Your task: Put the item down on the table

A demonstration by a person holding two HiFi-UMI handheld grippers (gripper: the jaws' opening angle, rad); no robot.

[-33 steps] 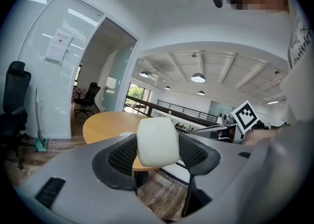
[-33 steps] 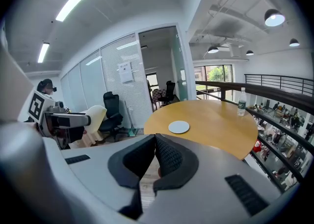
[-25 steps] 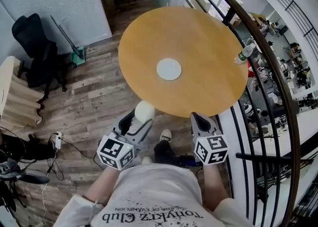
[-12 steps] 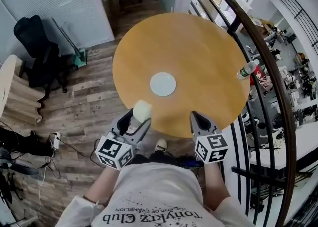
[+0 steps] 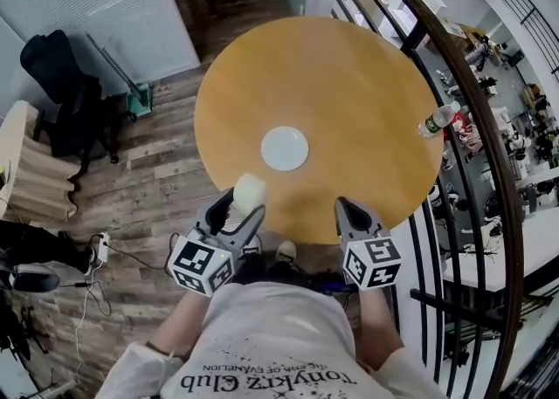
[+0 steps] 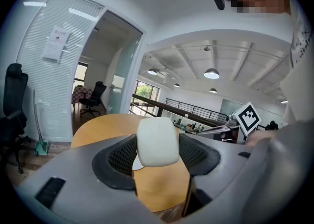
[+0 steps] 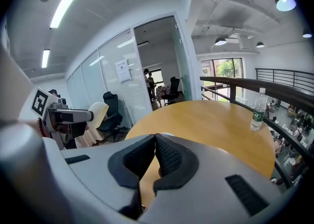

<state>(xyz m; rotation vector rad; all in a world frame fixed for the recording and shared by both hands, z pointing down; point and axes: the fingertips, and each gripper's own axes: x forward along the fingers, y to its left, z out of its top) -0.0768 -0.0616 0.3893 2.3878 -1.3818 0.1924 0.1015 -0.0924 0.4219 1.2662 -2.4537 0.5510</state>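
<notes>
Gripping a pale, rounded item (image 6: 157,142), the left gripper (image 5: 240,211) has its 2 fingers clamped against the item's sides, and the item stands up between the dark ribbed pads. In the head view the item sits over the near-left rim of the round, wood-coloured desk (image 5: 349,65). The left gripper view shows the desk top beneath and beyond it, so the item is held up in the air and does not rest on the desk.

The right gripper (image 5: 351,211) hangs at the desk's near edge, well apart from the left one. Its 2 fingers are pressed together with nothing between them, as the right gripper view shows. Each gripper carries 1 cube with square black-and-white markers, and the person's forearms and white shirt fill the bottom of the head view.

A flat white disc (image 5: 285,148) lies near the middle of the desk, beyond the item and apart from it. A clear water bottle (image 7: 257,110) with a green label stands upright at the desk's right edge, just beside a dark curved railing (image 5: 479,135). A black office chair (image 5: 61,83) stands on the wooden plank floor (image 5: 175,179) to the left, well away from the desk.
</notes>
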